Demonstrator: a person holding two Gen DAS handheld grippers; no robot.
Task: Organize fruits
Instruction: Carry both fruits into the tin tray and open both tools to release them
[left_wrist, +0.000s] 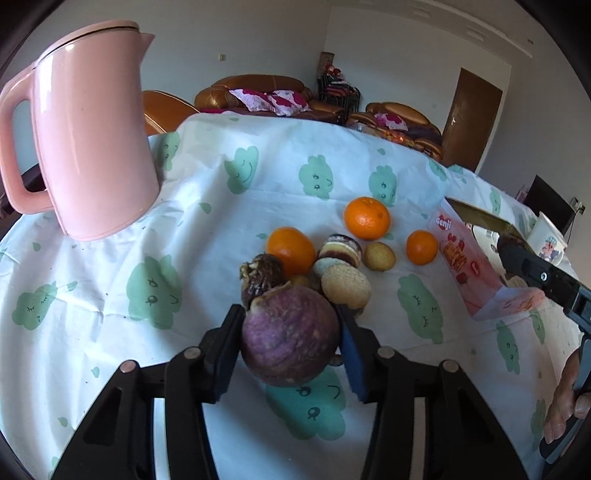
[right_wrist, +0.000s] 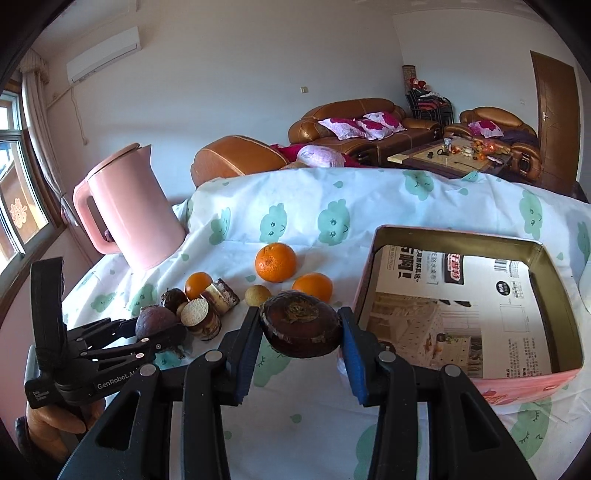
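My left gripper (left_wrist: 291, 332) is shut on a round purple fruit (left_wrist: 290, 338), held just above the cloth; it also shows in the right wrist view (right_wrist: 157, 325). My right gripper (right_wrist: 301, 332) is shut on a dark brown flattish fruit (right_wrist: 301, 325), left of the open pink tin box (right_wrist: 554, 314). Three oranges (left_wrist: 366, 218) (left_wrist: 290, 249) (left_wrist: 421, 246) lie on the cloth ahead, with a small yellow-brown fruit (left_wrist: 379, 256), another dark fruit (left_wrist: 262, 277) and round cake pieces (left_wrist: 345, 286). The right gripper appears in the left wrist view (left_wrist: 509, 254) over the box (left_wrist: 465, 266).
A pink kettle (left_wrist: 92, 140) stands at the back left of the table. The cloud-print cloth (left_wrist: 110, 314) covers the table. A white mug (left_wrist: 548, 245) stands right of the box. Sofas and a door lie beyond the far edge.
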